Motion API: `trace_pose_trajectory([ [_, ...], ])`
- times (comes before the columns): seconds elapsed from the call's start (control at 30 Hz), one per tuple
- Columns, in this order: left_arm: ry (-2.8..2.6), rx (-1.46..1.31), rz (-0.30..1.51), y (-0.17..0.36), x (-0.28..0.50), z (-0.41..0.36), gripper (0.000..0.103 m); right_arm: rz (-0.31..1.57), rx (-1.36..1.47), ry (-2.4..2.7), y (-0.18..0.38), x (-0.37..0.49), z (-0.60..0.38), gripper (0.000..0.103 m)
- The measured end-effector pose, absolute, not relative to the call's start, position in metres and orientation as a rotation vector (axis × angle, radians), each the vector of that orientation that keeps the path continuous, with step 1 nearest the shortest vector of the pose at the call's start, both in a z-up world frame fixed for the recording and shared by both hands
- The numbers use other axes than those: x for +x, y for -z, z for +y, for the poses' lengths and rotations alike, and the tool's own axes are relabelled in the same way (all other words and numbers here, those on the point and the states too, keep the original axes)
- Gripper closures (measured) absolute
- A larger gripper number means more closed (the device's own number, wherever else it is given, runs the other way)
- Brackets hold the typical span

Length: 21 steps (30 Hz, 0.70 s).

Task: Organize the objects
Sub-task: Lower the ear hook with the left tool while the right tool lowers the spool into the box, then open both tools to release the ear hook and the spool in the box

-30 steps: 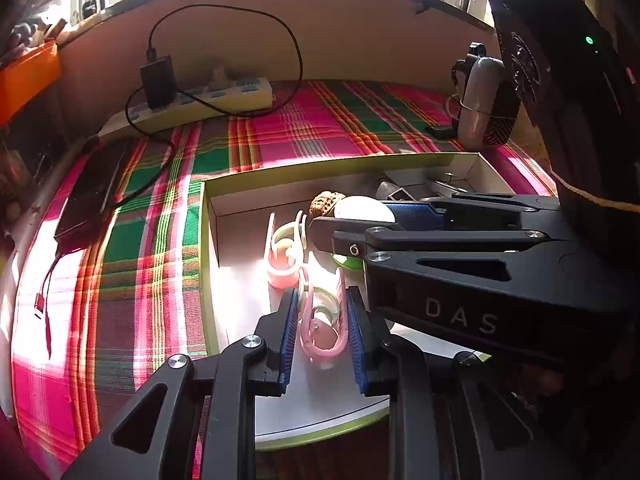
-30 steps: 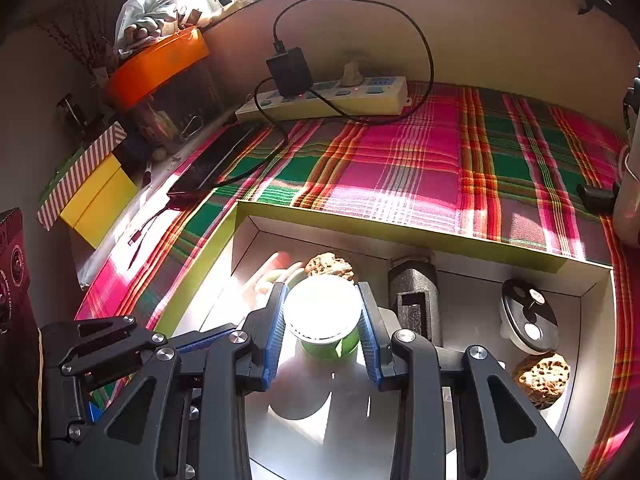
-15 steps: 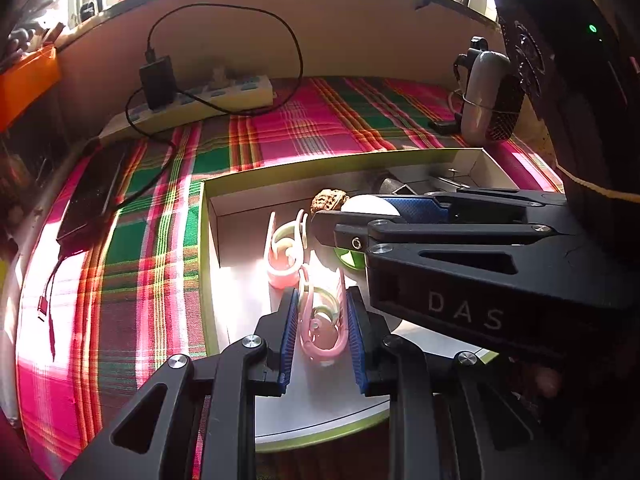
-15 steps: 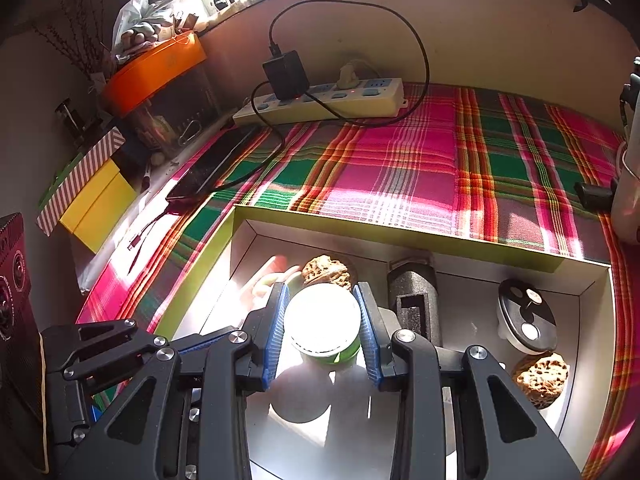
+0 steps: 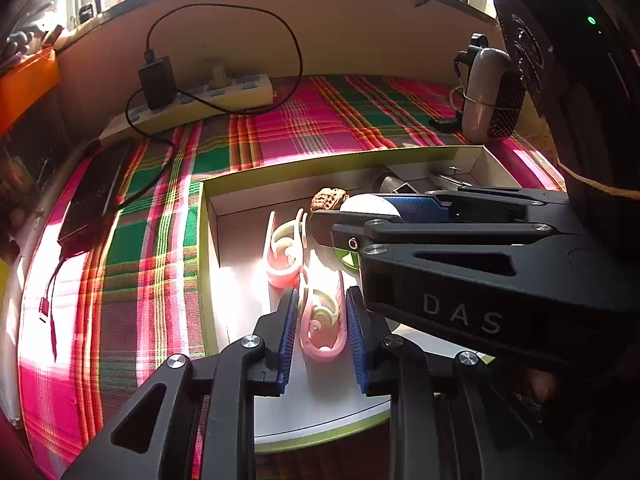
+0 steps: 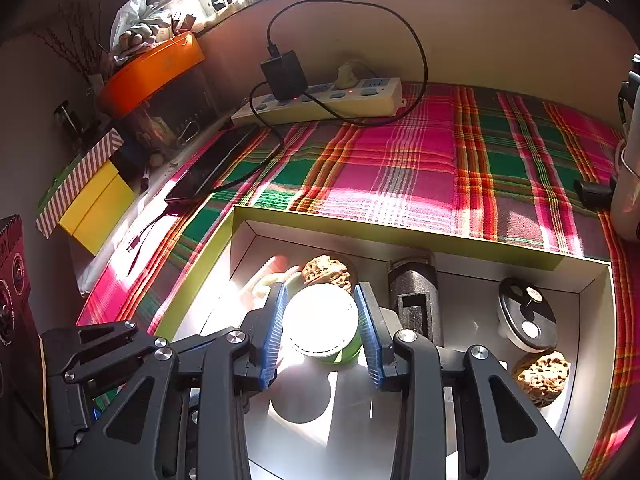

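Pink clip (image 5: 322,326) in left view only; black cylinder (image 6: 416,300) clearer right.

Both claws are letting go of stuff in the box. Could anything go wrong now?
Maybe. The left gripper is opening around the pink clip; pulling back crookedly could drag it into the second pink clip. The right gripper is opening around the green cup, which stands close to a walnut and could tip against it.
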<state>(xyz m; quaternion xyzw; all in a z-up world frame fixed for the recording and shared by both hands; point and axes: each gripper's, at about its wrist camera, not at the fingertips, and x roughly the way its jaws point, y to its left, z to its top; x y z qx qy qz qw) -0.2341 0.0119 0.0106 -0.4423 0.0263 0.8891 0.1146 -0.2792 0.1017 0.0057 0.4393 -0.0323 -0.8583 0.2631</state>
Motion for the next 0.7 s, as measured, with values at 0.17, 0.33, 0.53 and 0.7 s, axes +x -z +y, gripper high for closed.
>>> trace_pose_trajectory([
  [0.17,-2.607,-1.297,0.082,-0.0103,-0.2336,0.0113,0.079,-0.093,1.188,2.323,-0.0059,-0.2791,0.1012,0.063],
  [0.33,-2.607,-1.298,0.074,-0.0106,-0.2327,0.0111,0.077,-0.094,1.187,2.329,-0.0071,-0.2792,0.1016,0.059],
  [0.53,-2.603,-1.295,0.062,-0.011,-0.2299,0.0103,0.074,-0.115,1.189,2.335,-0.0102,-0.278,0.1048,0.059],
  [0.7,-2.605,-1.293,0.054,-0.0124,-0.2258,0.0092,0.073,-0.123,1.179,2.343,-0.015,-0.275,0.1059,0.059],
])
